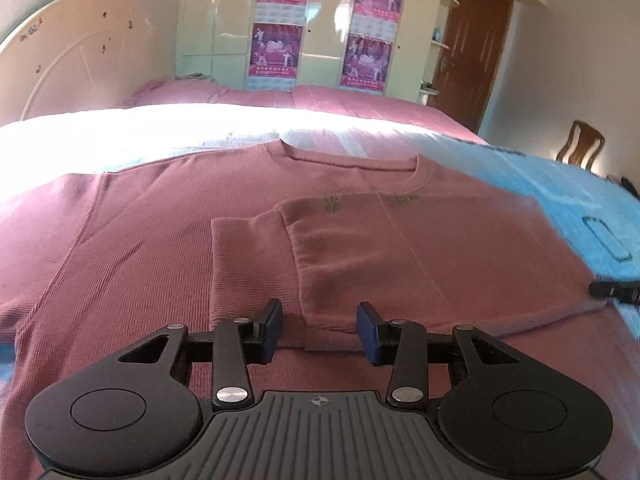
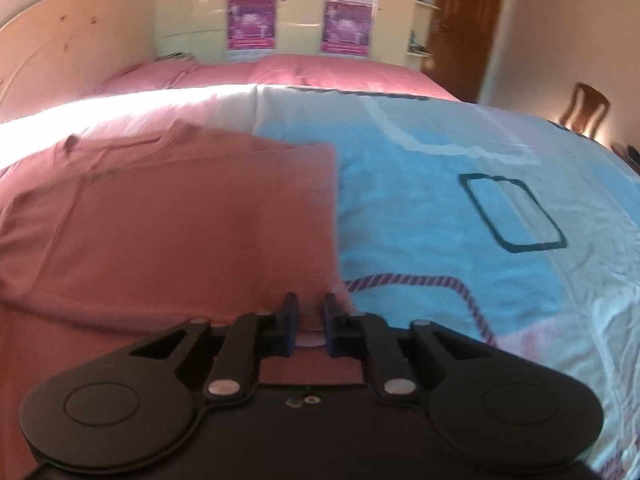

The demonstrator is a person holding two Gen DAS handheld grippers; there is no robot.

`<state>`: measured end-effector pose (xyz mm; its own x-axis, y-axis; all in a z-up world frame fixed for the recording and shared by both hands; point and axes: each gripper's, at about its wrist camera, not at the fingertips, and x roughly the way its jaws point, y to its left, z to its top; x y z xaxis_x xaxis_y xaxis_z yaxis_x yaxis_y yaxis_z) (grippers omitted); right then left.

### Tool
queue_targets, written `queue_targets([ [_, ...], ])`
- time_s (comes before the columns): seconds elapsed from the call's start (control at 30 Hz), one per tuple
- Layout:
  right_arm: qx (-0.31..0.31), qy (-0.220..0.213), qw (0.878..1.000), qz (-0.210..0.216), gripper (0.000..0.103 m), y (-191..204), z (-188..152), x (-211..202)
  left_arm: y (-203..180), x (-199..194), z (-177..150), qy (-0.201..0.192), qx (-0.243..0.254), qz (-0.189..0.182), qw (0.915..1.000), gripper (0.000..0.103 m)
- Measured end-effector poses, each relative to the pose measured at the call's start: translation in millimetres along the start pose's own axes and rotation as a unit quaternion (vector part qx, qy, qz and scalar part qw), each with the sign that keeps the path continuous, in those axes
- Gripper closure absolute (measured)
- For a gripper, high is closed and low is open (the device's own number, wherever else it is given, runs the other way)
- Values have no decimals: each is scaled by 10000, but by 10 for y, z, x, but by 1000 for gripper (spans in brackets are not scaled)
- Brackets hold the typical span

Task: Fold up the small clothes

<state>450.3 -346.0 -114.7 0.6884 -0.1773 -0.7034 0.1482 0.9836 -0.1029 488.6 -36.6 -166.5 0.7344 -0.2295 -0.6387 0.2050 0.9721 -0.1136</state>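
Observation:
A dusty pink ribbed sweater (image 1: 132,248) lies flat on the bed, collar away from me. Its right side and sleeve (image 1: 360,248) are folded inward over the front. My left gripper (image 1: 319,330) is open, low over the sweater, its blue pads on either side of the folded sleeve's near edge. In the right wrist view the sweater (image 2: 180,220) fills the left half. My right gripper (image 2: 311,320) is narrowly parted at the sweater's lower right edge with pink fabric between the pads; its tip shows in the left wrist view (image 1: 614,290).
The bed has a light blue patterned sheet (image 2: 460,220) on the right and a pink cover (image 1: 340,100) farther back. A headboard (image 1: 60,52) is at the left, a wardrobe with posters (image 1: 320,24) behind, a brown door (image 1: 472,48) and a wooden chair (image 1: 580,148) at right.

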Motion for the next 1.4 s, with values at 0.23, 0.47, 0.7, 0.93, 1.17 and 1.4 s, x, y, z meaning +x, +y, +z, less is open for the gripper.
queue_targets([
  [0.23, 103, 103, 9999, 65, 74, 90, 126, -9, 196, -156, 30, -96, -148, 210, 9996, 56],
  [0.47, 320, -295, 9980, 469, 50, 390, 256, -112, 1392, -843, -217, -534, -1207, 1574, 9787, 15],
  [0.7, 315, -81, 9954, 906, 62, 905, 290, 1, 3127, -1407, -693, -867, -3671, 2393, 8947, 58],
  [0.93, 130, -93, 9963, 846, 61, 1257, 323, -24, 3933, -1473, -839, -1502, -4530, 2088, 8536, 58],
  [1.17, 205, -128, 9971, 723, 61, 1339, 418, -18, 4411, -1341, -1000, -2090, -5252, 1673, 8078, 58],
  [1.4, 322, -116, 9975, 612, 61, 1274, 501, -46, 4500, -1122, -679, -1656, -4628, 1819, 8517, 91],
])
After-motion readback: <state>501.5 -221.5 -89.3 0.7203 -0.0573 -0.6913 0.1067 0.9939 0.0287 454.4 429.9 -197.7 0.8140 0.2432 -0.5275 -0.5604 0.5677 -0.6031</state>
